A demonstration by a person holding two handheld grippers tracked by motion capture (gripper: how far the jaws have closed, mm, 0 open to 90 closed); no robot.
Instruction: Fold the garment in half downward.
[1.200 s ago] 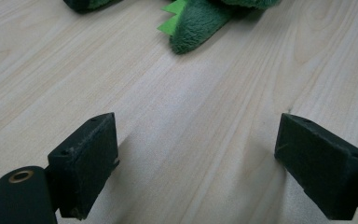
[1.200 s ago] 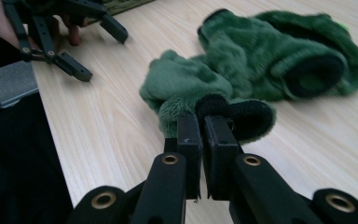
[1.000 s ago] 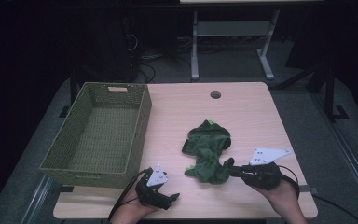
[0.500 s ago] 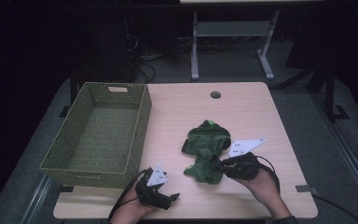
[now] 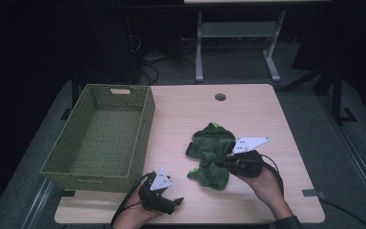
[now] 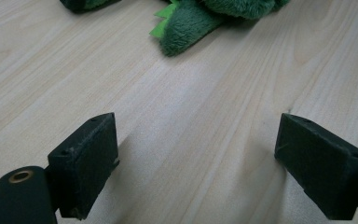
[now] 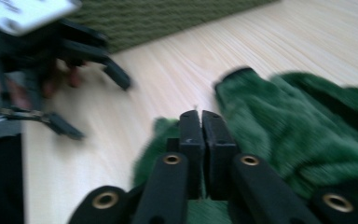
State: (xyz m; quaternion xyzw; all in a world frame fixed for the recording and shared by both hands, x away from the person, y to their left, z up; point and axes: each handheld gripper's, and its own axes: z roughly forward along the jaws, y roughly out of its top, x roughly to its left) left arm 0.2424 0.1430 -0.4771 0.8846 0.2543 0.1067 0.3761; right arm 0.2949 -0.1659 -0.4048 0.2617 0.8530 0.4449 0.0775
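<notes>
A dark green plush toy (image 5: 209, 145) lies crumpled on the pale wooden table (image 5: 248, 109), right of centre. My right gripper (image 5: 218, 162) lies low at the toy's right side, its tips over the lower lobe. In the right gripper view its jaws (image 7: 201, 122) are pressed flat together above the green pile (image 7: 298, 135); they have just been closing, and I see no cloth between them. My left gripper (image 5: 171, 204) rests near the front edge, open, with bare wood between its jaws (image 6: 196, 163). The plush (image 6: 191, 23) lies well ahead of it.
A woven olive basket (image 5: 145, 124) stands on the table's left half with nothing inside; its wall (image 7: 168, 18) shows behind the left gripper (image 7: 93, 102) in the right gripper view. A cable hole (image 5: 220, 97) sits near the far edge. A metal stand (image 5: 238, 33) is beyond the table.
My right hand has slid left from the table's right side onto the plush toy's edge. The left hand has stayed where it was.
</notes>
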